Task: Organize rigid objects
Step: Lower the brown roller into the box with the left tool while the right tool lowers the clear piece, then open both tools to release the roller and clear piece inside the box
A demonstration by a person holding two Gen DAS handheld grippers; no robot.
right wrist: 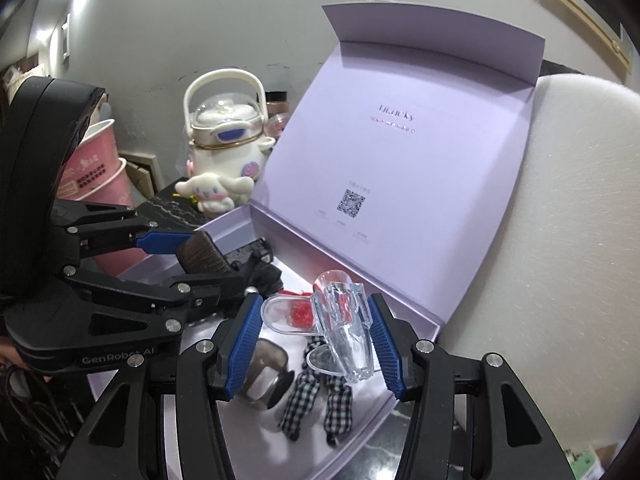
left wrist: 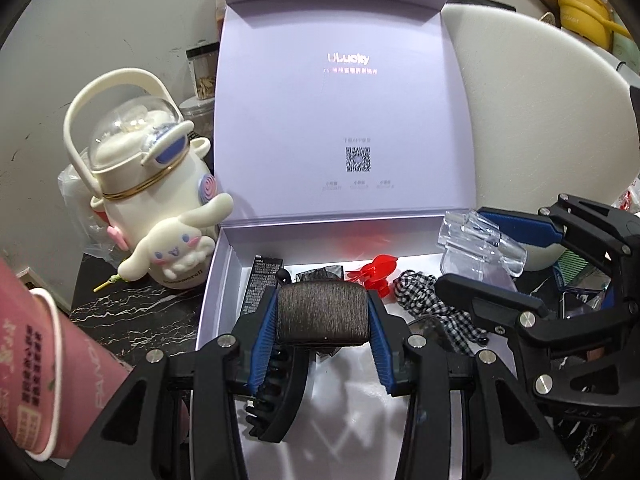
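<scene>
My left gripper (left wrist: 322, 314) is shut on a dark brown hair claw clip (left wrist: 322, 312), holding it over the near part of an open lavender gift box (left wrist: 224, 264). My right gripper (right wrist: 316, 320) is shut on a clear plastic claw clip (right wrist: 344, 332) above the box's right side (right wrist: 400, 300). In the left wrist view the right gripper (left wrist: 472, 248) and its clear clip (left wrist: 480, 240) show at the right. In the right wrist view the left gripper (right wrist: 208, 260) shows at the left. In the box lie a small red clip (left wrist: 376, 272), a black-and-white checked bow (left wrist: 424, 300) and a black carton (left wrist: 260, 284).
The box lid (left wrist: 340, 120) stands upright at the back. A white cartoon-dog bottle (left wrist: 160, 184) sits left of the box on the black marble top (left wrist: 132, 312). Pink paper cups (left wrist: 40, 340) stand near left. A white foam pad (right wrist: 560, 240) leans at the right. A shiny metal cup (right wrist: 264, 376) lies in the box.
</scene>
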